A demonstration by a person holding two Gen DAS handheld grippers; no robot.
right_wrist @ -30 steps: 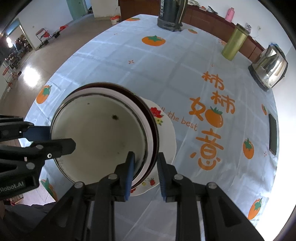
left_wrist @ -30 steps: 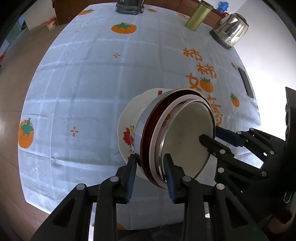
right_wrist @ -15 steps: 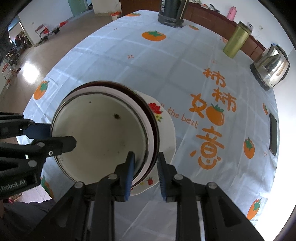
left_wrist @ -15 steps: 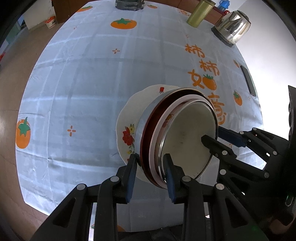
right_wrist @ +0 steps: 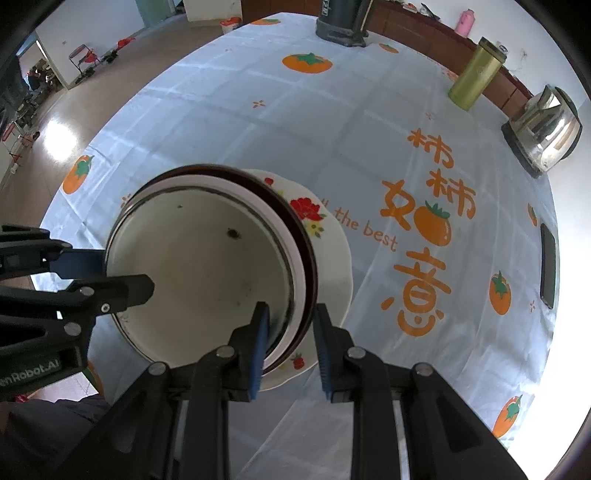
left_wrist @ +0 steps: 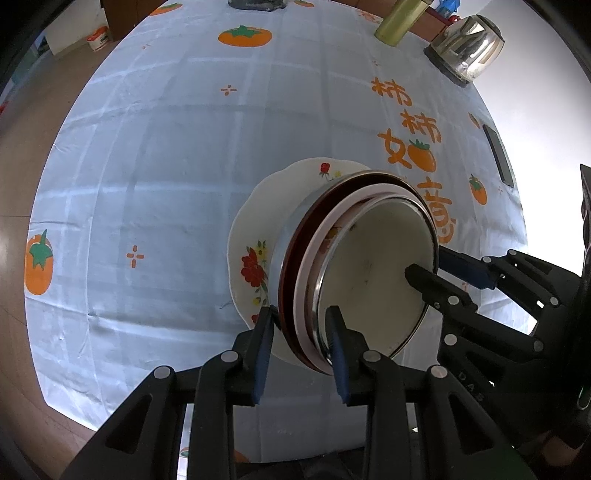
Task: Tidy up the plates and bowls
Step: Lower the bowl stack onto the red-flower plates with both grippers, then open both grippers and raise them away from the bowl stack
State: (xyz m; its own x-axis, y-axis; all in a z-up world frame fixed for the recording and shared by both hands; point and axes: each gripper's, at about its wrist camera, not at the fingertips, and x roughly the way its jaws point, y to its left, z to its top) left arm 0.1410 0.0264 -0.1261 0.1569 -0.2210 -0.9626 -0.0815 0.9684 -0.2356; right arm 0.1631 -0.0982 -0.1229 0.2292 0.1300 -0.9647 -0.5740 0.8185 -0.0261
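Observation:
A nested stack of bowls (left_wrist: 369,273) (steel outside, dark red and white rims, cream inside) is held above a white flowered plate (left_wrist: 258,229) on the tablecloth. My left gripper (left_wrist: 301,332) is shut on the stack's near rim. My right gripper (right_wrist: 290,325) is shut on the opposite rim of the stack (right_wrist: 207,266). The plate (right_wrist: 328,258) shows under the stack in the right wrist view. Each gripper appears in the other's view. Whether the stack touches the plate is hidden.
The table has a light blue cloth with orange persimmons (left_wrist: 184,166). At the far side stand a green canister (right_wrist: 476,74), a steel kettle (right_wrist: 543,129) and a dark appliance (right_wrist: 343,22). A black phone (right_wrist: 548,266) lies near the right edge.
The stack, held by both grippers, has barely moved relative to them. The table and plate have shifted slightly in view, as both grippers move together.

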